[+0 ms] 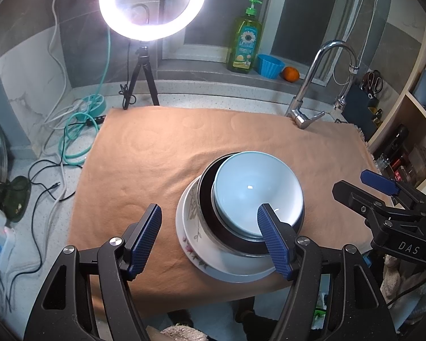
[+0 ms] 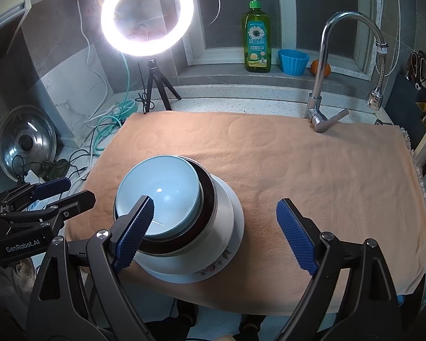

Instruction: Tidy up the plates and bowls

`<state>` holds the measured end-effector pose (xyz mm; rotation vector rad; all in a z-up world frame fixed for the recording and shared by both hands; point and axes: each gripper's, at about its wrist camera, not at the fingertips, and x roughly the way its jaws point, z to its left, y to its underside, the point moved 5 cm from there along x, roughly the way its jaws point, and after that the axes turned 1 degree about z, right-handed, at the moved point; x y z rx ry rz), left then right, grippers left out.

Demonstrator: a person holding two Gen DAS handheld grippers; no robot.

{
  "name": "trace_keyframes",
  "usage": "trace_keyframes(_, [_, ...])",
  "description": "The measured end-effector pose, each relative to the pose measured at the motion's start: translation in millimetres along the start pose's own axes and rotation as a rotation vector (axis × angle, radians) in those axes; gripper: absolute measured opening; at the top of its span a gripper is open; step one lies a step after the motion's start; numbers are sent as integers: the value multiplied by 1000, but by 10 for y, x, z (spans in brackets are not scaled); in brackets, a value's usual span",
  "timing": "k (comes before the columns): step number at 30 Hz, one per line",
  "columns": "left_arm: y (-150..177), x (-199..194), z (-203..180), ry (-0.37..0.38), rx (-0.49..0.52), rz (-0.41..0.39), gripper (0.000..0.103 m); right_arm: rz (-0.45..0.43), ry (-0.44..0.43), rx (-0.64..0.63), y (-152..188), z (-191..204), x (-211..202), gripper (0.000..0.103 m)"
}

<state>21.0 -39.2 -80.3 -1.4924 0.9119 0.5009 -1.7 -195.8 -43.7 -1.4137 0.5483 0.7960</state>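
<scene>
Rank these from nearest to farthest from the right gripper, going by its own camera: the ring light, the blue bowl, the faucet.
From the right gripper:
1. Blue bowl, top of the stack, just ahead on its left.
2. Faucet, at the towel's far right edge.
3. Ring light, on its tripod behind the towel, far left.

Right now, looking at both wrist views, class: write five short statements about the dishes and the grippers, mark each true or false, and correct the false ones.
1. The light blue bowl sits on top of the stack. True.
2. The stack rests in the sink. False: it stands on the orange towel.
3. The left gripper clamps the bowl. False: its jaws stand open, holding nothing.
4. The floral plate is the bottom piece. True.
5. The right gripper holds a plate. False: it is open and empty.
</scene>
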Motion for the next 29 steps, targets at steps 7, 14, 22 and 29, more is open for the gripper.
trace_keyframes(7, [11, 0, 8, 0, -5, 4, 70, 0, 1, -1, -4, 5, 2, 90])
trace_keyframes(14, [12, 0, 4, 3, -2, 4, 70, 1, 2, 1, -6, 7, 3, 90])
trace_keyframes(22, [-7, 7, 2, 0, -8, -4, 70, 11, -3, -8, 18, 10, 36, 90])
trace_keyframes(29, [-37, -3, 22, -25, 11, -20, 70, 12, -4, -8, 10, 4, 60, 90])
